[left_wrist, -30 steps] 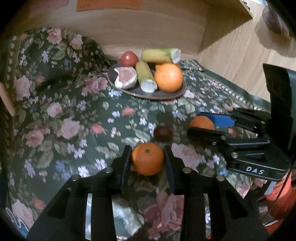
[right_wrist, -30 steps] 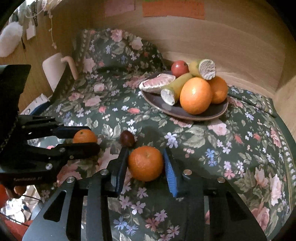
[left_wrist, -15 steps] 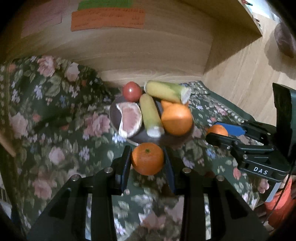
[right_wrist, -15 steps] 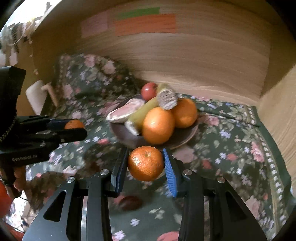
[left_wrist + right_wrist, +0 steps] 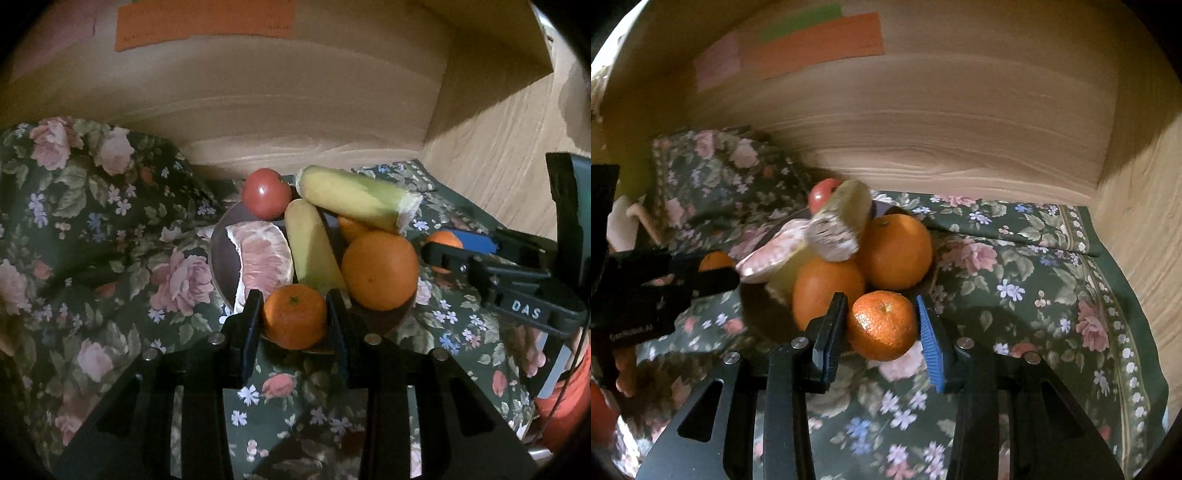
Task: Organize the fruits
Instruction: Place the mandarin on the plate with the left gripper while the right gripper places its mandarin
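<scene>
My left gripper (image 5: 293, 317) is shut on a small mandarin (image 5: 294, 316) and holds it over the near rim of the dark plate (image 5: 221, 258). The plate holds a tomato (image 5: 266, 197), a pomelo wedge (image 5: 264, 258), two yellow-green corn pieces (image 5: 354, 197), and a large orange (image 5: 380, 271). My right gripper (image 5: 882, 325) is shut on another mandarin (image 5: 882, 325), just right of the plate beside the oranges (image 5: 897, 251). The right gripper shows in the left wrist view (image 5: 448, 243); the left gripper shows in the right wrist view (image 5: 714, 266).
A dark floral cloth (image 5: 110, 266) covers the table and bunches up at the left. A wooden wall (image 5: 295, 92) with coloured paper notes (image 5: 816, 46) stands close behind the plate. A wooden side panel (image 5: 1145, 221) closes the right side.
Both grippers have carried their mandarins up off the cloth and forward to the plate. The small dark fruit on the cloth is out of view now.
</scene>
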`<action>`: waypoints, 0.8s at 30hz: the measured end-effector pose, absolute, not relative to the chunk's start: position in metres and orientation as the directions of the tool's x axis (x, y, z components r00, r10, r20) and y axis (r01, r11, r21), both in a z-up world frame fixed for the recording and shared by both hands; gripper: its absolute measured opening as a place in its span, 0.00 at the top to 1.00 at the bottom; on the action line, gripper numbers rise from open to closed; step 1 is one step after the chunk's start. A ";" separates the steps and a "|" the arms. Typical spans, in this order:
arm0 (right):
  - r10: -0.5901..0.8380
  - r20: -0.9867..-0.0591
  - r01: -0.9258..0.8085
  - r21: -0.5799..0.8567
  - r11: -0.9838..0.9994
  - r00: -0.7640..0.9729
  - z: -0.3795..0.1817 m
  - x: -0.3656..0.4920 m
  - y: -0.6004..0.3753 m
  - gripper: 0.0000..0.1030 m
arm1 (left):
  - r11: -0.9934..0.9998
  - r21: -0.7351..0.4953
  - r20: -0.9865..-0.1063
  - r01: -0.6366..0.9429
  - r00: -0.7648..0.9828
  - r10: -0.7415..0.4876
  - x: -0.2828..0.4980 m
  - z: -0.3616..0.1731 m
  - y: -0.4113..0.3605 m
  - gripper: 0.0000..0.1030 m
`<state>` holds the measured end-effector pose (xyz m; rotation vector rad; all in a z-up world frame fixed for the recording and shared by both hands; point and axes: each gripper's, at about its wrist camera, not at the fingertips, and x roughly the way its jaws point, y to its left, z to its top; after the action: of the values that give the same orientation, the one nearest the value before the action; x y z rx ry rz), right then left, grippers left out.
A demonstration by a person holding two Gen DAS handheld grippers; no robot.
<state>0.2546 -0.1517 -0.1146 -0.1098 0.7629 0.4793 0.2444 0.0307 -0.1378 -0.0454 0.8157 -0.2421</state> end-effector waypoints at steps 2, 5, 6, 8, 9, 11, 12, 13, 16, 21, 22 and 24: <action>0.372 -0.695 -0.445 0.084 0.892 0.616 -0.118 0.262 -0.152 0.66 | 0.972 -0.129 -0.720 0.197 0.655 -0.229 0.248 -0.141 0.029 0.67; 0.375 -0.703 -0.433 0.105 0.895 0.604 -0.122 0.271 -0.152 0.66 | 0.972 -0.119 -0.724 0.202 0.652 -0.224 0.250 -0.144 0.025 0.67; 0.375 -0.705 -0.430 0.109 0.896 0.602 -0.123 0.272 -0.152 0.66 | 0.973 -0.112 -0.725 0.203 0.653 -0.219 0.251 -0.145 0.024 0.67; 0.378 -0.710 -0.425 0.122 0.897 0.593 -0.126 0.276 -0.152 0.66 | 0.974 -0.097 -0.722 0.204 0.659 -0.210 0.251 -0.145 0.022 0.66; 0.379 -0.714 -0.424 0.126 0.897 0.589 -0.128 0.278 -0.151 0.66 | 0.974 -0.091 -0.721 0.206 0.661 -0.207 0.252 -0.145 0.021 0.66; 0.376 -0.719 -0.421 0.128 0.898 0.584 -0.130 0.279 -0.150 0.66 | 0.973 -0.097 -0.723 0.209 0.658 -0.213 0.253 -0.145 0.021 0.66; 0.373 -0.722 -0.419 0.127 0.899 0.583 -0.131 0.281 -0.149 0.66 | 0.972 -0.101 -0.724 0.210 0.655 -0.217 0.254 -0.146 0.021 0.66; 0.371 -0.725 -0.418 0.125 0.900 0.580 -0.131 0.281 -0.149 0.66 | 0.972 -0.104 -0.726 0.209 0.653 -0.218 0.255 -0.146 0.021 0.66; 0.372 -0.730 -0.419 0.129 0.899 0.573 -0.131 0.283 -0.150 0.65 | 0.972 -0.114 -0.728 0.207 0.648 -0.223 0.256 -0.146 0.023 0.66; 0.362 -0.734 -0.409 0.126 0.904 0.575 -0.131 0.285 -0.152 0.58 | 0.972 -0.123 -0.711 0.202 0.665 -0.228 0.249 -0.138 0.027 0.63; 0.361 -0.734 -0.409 0.124 0.904 0.575 -0.131 0.285 -0.152 0.58 | 0.972 -0.121 -0.707 0.200 0.670 -0.226 0.246 -0.136 0.027 0.61; 0.360 -0.734 -0.410 0.121 0.904 0.577 -0.130 0.283 -0.153 0.58 | 0.973 -0.120 -0.699 0.197 0.680 -0.223 0.242 -0.131 0.028 0.60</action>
<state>0.2829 -0.1528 -0.1296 -0.0647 0.8435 0.4509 0.2423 0.0283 -0.1314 -0.0356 0.7890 -0.2357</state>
